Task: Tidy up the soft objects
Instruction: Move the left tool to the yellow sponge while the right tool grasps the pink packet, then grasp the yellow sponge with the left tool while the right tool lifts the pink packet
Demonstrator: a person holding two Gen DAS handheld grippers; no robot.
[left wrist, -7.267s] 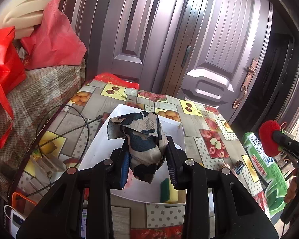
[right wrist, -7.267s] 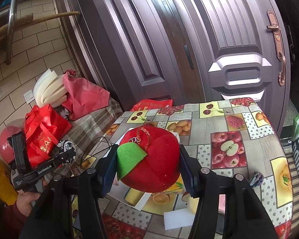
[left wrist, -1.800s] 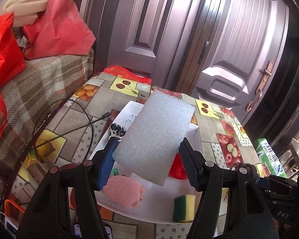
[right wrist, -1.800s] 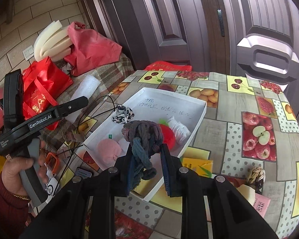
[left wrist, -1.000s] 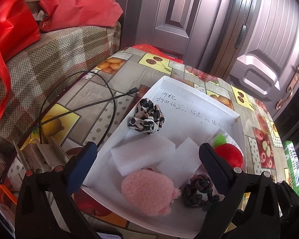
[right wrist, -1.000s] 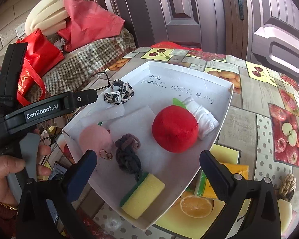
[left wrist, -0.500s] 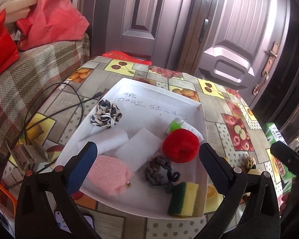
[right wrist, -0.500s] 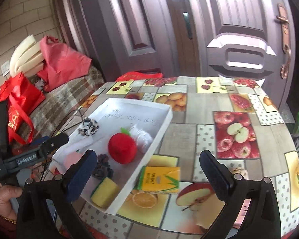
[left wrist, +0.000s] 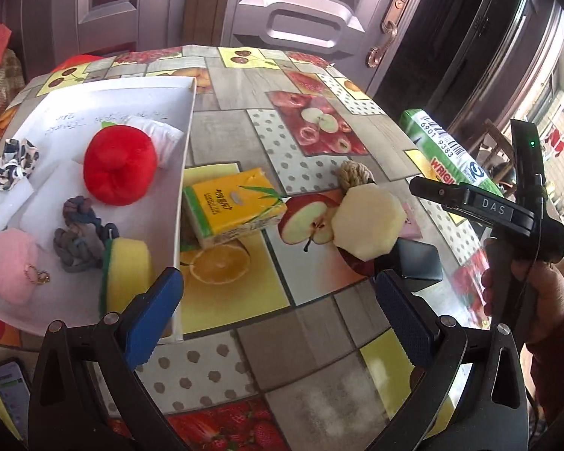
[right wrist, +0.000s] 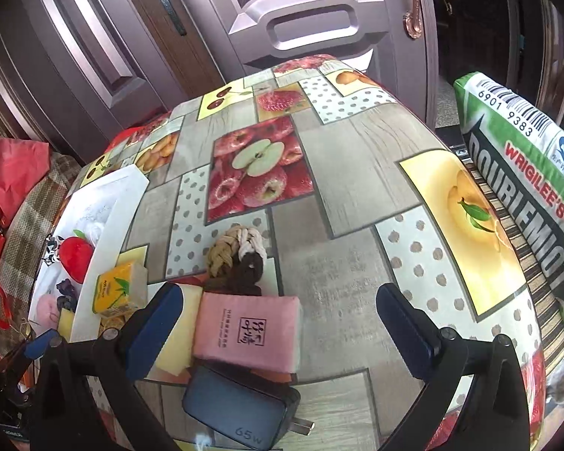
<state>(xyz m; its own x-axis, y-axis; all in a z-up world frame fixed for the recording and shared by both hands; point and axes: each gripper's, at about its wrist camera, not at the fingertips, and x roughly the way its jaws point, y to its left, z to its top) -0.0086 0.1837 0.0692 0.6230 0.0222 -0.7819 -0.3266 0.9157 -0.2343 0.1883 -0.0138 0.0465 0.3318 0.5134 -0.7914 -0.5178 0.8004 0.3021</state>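
A white tray [left wrist: 186,120] on the left of the table holds a red plush apple [left wrist: 119,165], a grey-blue rope knot [left wrist: 79,233], a pink pompom [left wrist: 13,265], a yellow-green sponge [left wrist: 128,270], a leopard scrunchie [left wrist: 15,163] and white foam. Right of the tray lie a yellow tissue pack [left wrist: 233,203], a cream hexagonal sponge [left wrist: 368,221] and a braided tan-brown rope knot [right wrist: 240,259]. My left gripper [left wrist: 278,312] is open and empty above the table's front. My right gripper [right wrist: 278,323] is open and empty above a pink tissue pack [right wrist: 246,332], just short of the braided knot.
A dark blue 65 W charger [right wrist: 240,409] lies under the right gripper. A green Doublemint cushion [right wrist: 522,158] stands off the table's right edge. A phone [left wrist: 7,383] lies at the front left. Dark doors stand behind the table [right wrist: 349,165].
Both grippers have swung right, away from the tray, and moved lower over the table's right half. The right gripper now sits close over the pink pack and braided knot.
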